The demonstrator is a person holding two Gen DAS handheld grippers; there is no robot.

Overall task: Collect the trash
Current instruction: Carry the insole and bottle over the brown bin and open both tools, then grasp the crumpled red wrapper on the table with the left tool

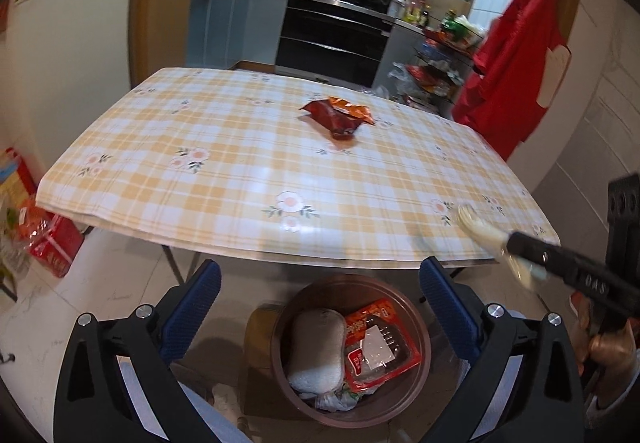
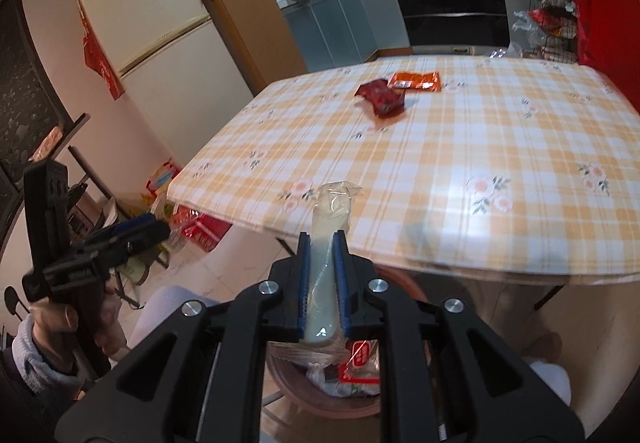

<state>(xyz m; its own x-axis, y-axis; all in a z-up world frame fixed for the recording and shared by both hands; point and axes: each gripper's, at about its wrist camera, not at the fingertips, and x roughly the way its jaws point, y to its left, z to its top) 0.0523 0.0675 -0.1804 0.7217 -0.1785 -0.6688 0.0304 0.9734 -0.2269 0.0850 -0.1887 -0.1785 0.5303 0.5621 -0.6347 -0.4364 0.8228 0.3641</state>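
The brown bin stands just under the bench's near edge, mouth open upward between the spread left claw fingers; wrappers lie far beyond it.

Glossy plastic checked tablecloth, shiny crinkled foil snack wrapper, translucent plastic packet, matt brown bin.

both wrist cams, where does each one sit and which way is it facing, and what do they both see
Left wrist: sits behind the open left gripper, facing forward and down over the trash bin to the checked table; the right gripper shows at right.
Right wrist: sits behind the right gripper, shut on a clear plastic wrapper above the bin, facing the table; the left gripper and the person's left hand show at left.
Shared: table, red snack packets, bin, kitchen oven.
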